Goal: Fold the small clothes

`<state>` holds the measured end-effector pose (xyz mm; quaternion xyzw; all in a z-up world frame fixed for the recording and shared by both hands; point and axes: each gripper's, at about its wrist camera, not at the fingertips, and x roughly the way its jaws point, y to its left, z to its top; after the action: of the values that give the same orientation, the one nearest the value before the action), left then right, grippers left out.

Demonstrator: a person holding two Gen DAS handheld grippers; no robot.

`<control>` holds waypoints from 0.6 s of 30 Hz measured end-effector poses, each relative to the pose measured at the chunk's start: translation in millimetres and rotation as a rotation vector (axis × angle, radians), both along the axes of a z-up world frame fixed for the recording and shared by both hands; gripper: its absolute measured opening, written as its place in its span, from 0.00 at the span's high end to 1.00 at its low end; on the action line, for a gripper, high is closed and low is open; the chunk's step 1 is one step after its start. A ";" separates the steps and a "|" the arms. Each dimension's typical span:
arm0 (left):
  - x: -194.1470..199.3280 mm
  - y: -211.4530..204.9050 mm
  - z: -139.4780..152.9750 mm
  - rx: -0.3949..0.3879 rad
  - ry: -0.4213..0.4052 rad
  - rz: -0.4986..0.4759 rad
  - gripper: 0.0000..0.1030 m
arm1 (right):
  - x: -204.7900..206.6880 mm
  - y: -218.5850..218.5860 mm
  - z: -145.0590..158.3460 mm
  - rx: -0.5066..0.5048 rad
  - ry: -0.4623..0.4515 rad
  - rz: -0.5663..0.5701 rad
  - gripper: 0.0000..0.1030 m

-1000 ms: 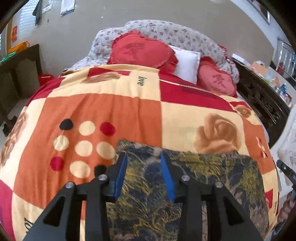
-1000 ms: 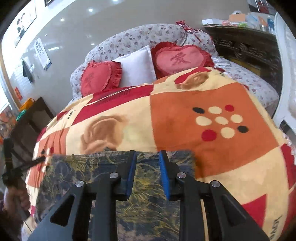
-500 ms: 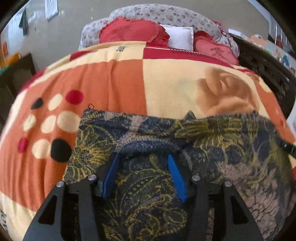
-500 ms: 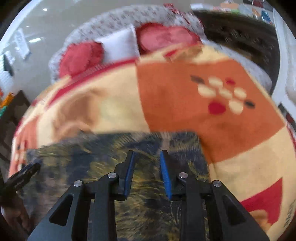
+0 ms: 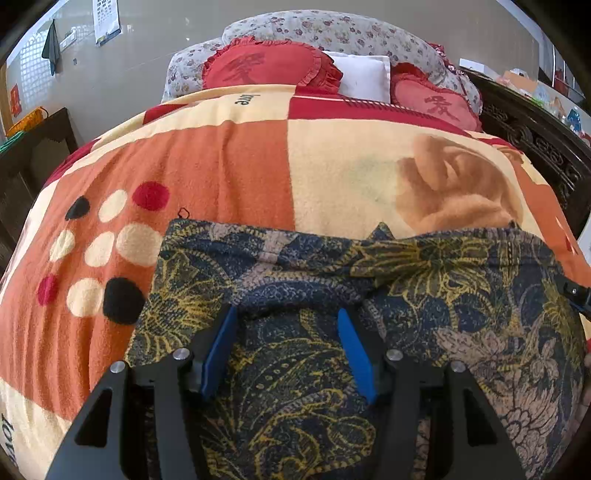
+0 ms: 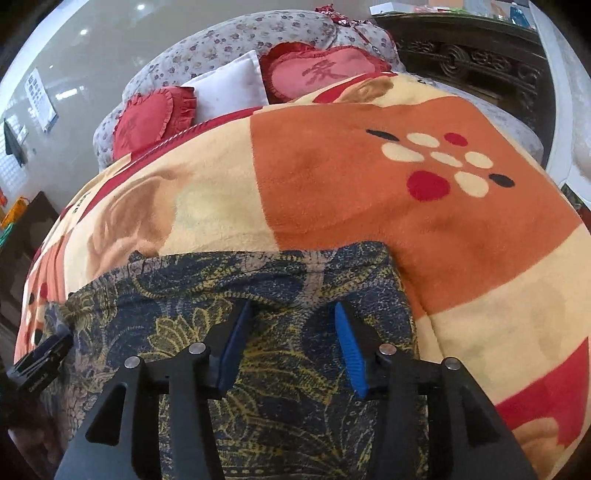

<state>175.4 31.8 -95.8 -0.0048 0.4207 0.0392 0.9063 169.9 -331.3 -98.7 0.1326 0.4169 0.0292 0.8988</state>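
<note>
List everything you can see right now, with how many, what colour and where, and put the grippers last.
patterned garment: one, dark blue with yellow and grey print, spread flat on the near part of the blanket
blanket: one, orange, cream and red patches with dots, covering the bed
heart cushions: two, red, at the head of the bed
white pillow: one, between the cushions
floral bolster: one, grey with small flowers, behind the cushions
dark carved furniture: one, beside the bed
left gripper: one, black with blue pads, open over the garment, jaws just opened
right gripper: one, same colours, open over the garment, jaws just opened
</note>
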 end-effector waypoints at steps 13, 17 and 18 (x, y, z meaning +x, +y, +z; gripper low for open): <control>-0.8 0.5 0.1 0.000 0.000 0.000 0.42 | 1.2 2.1 0.9 -0.032 -0.001 -0.011 0.36; -0.8 0.4 -0.2 -0.001 0.000 0.000 0.42 | 1.1 2.3 1.3 -0.036 -0.001 -0.012 0.36; -0.8 -0.1 -0.5 0.000 0.000 0.000 0.42 | 1.2 2.7 1.8 -0.044 -0.003 -0.012 0.36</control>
<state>174.7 31.8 -96.3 -0.0050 0.4209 0.0391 0.9063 171.1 -328.6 -96.9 0.1155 0.4151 0.0149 0.9023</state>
